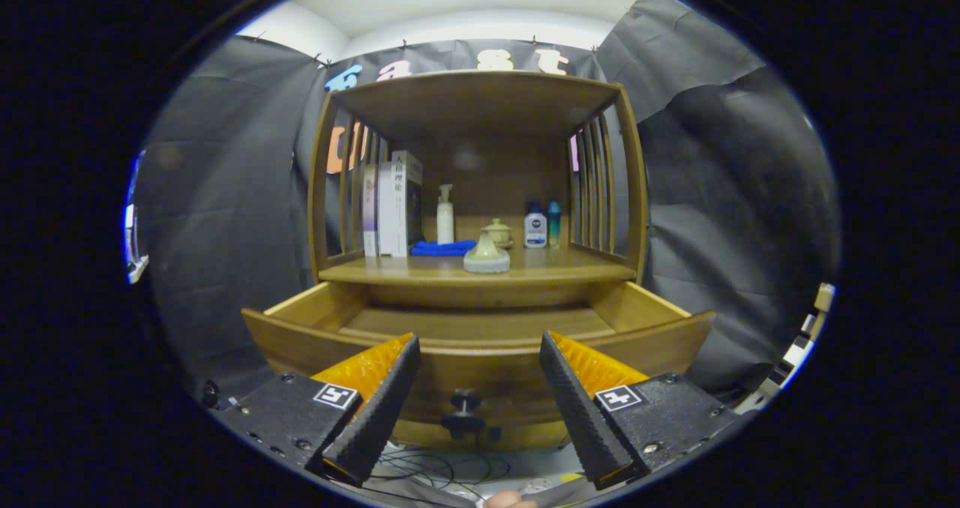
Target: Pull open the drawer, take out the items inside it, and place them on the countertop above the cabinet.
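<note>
Hovering level before open drawer [480, 347]: gripper [478, 358] spread, knob [464, 410] between fingers, drawer seemingly empty.

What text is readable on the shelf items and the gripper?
White book: print on the spine, too small to read.
Blue-capped bottle: label too blurred to read.
Pump bottle: no legible text.
Gripper: square coded markers, no words; fingers open, either side of the drawer knob, holding nothing.
</note>
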Demonstrator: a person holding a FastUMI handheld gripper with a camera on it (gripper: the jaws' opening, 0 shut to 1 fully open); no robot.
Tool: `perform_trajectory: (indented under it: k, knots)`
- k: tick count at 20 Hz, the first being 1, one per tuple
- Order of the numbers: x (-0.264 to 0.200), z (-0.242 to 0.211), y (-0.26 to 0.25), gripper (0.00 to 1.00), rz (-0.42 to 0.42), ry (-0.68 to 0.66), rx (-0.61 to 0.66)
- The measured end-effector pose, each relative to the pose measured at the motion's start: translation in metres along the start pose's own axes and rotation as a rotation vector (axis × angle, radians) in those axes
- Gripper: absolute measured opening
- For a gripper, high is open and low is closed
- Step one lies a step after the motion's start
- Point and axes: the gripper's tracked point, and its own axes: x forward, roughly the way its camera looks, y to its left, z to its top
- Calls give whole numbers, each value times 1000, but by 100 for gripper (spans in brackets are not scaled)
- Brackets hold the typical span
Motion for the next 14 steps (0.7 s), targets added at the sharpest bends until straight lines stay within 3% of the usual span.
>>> perform_trajectory:
  k: [6, 14]
  knots:
    - [19, -26, -5, 100, -7, 46, 45]
    - [29, -32, -2, 99, -25, 40, 1]
